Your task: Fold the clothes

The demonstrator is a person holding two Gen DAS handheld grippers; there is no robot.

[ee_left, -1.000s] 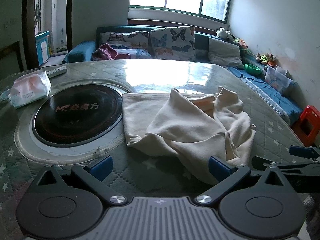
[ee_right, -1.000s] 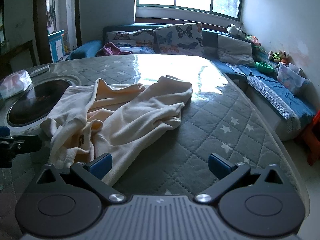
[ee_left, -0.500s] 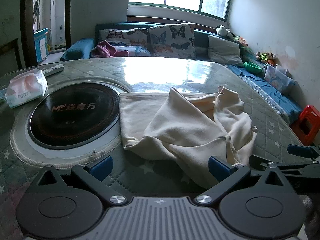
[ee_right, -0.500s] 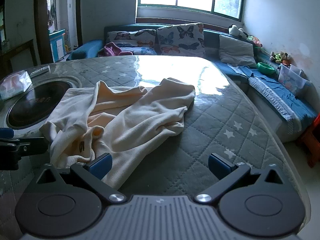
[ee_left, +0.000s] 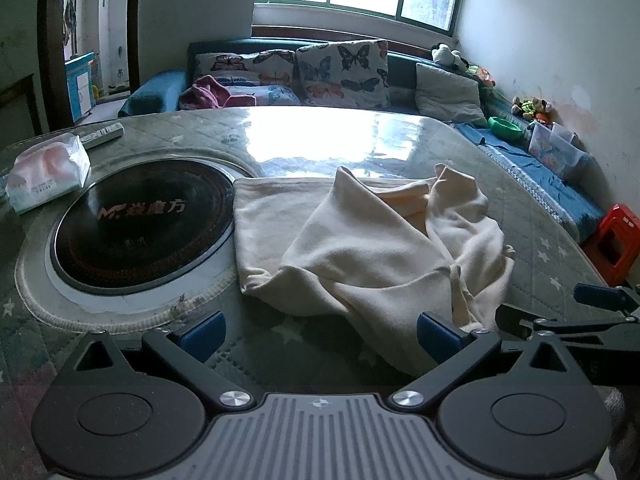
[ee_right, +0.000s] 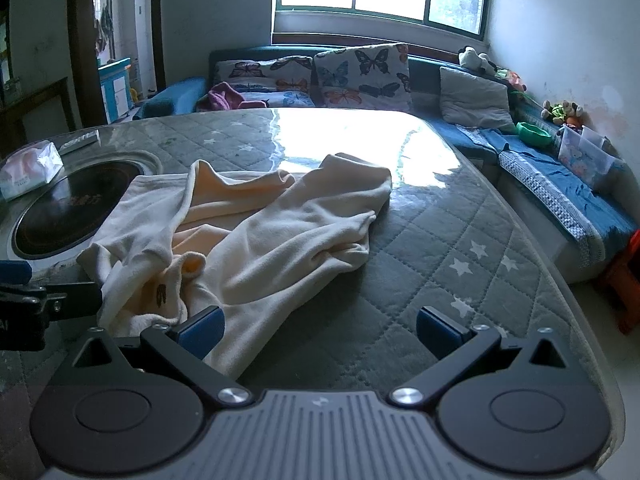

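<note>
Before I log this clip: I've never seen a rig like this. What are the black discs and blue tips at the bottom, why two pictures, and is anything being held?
There is no robot here: a person carries a pair of hand-held tongs in each hand, each with a wide-angle camera looking forward along its two fingers. The black discs and blue-tipped fingers are the tongs themselves. One picture comes from the left tongs, the other from the right tongs; each set also shows at the edge of the other's view.

Both sets are open and hold nothing. On the quilted star-patterned table cover lies a crumpled cream garment, not yet folded. Beside it a round black cooktop is set into the table, with a pack of tissues and a remote control beyond. A sofa with butterfly cushions stands behind the table.
</note>
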